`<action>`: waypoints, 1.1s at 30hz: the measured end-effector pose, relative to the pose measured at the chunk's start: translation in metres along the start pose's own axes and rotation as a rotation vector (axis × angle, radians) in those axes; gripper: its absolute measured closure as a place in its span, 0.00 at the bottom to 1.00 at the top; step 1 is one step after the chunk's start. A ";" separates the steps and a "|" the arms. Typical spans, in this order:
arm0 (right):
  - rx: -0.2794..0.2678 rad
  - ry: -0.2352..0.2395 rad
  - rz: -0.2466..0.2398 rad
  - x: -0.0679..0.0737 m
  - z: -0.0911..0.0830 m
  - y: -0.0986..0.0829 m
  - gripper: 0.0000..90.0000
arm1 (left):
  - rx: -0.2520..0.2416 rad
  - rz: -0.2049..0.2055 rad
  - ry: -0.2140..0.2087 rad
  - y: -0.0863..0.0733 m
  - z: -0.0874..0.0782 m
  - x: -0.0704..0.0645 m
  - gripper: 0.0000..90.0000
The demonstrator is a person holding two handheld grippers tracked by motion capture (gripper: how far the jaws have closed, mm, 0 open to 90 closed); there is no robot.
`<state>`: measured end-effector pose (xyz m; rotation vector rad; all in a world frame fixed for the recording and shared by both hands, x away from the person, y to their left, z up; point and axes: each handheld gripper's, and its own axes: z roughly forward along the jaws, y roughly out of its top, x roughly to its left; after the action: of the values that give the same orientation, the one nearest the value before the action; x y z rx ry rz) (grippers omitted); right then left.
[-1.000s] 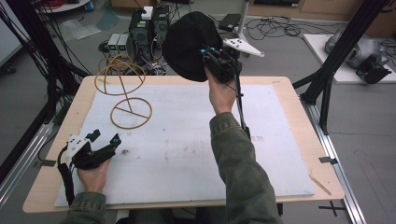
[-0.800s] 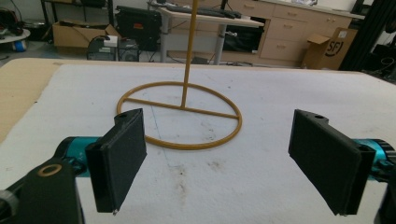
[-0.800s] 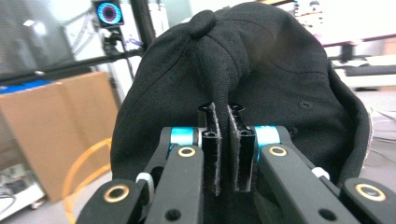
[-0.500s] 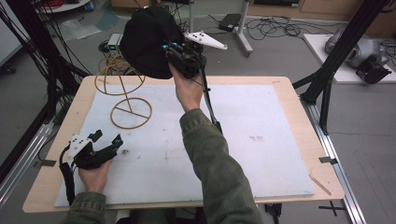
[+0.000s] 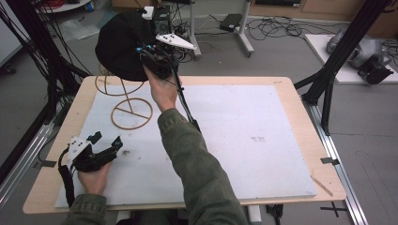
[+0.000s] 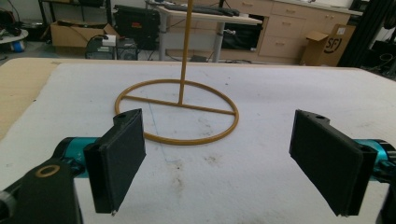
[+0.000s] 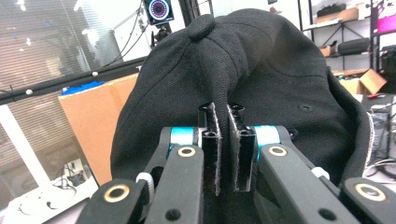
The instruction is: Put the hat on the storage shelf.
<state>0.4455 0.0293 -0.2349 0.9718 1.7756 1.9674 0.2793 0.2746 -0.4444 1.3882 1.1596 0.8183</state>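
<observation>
Right gripper (image 5: 157, 58) clamped on a fold of the black cap (image 5: 119, 44), held up in the air at 11 o'clock over the desk (image 5: 281, 84) edge. Likely lining it up above the wire stand (image 5: 131, 112): ring base on the white mat (image 5: 263, 140), upright post under the cap. Pinch near the crown lets the cap hang open side down, my guess. Left gripper (image 5: 101, 152) jaws apart, empty, parked at 7 o'clock facing the stand base.
</observation>
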 end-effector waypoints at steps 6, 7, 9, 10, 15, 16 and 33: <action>0.059 0.040 0.013 0.006 0.021 -0.016 0.95 | -0.003 -0.004 0.009 0.000 0.000 0.003 0.21; 0.070 0.044 0.009 0.008 0.024 -0.018 0.95 | -0.006 -0.011 0.011 0.000 0.001 0.003 0.21; 0.084 0.048 -0.002 0.011 0.030 -0.023 0.95 | -0.009 -0.011 0.011 0.000 0.001 0.003 0.21; 0.093 0.051 -0.006 0.013 0.032 -0.025 0.95 | -0.007 -0.007 0.009 0.001 0.001 0.003 0.21; 0.138 0.038 -0.027 0.016 0.042 -0.034 0.95 | -0.011 -0.012 0.008 0.001 0.002 0.003 0.21; 0.150 0.033 -0.026 0.016 0.043 -0.035 0.95 | -0.012 -0.012 0.011 0.001 0.002 0.004 0.21; 0.211 -0.011 -0.038 0.020 0.041 -0.041 0.93 | -0.018 -0.013 0.014 0.001 0.003 0.004 0.21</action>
<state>0.4503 0.0805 -0.2690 1.0022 2.0109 1.7759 0.2833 0.2780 -0.4442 1.3609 1.1681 0.8279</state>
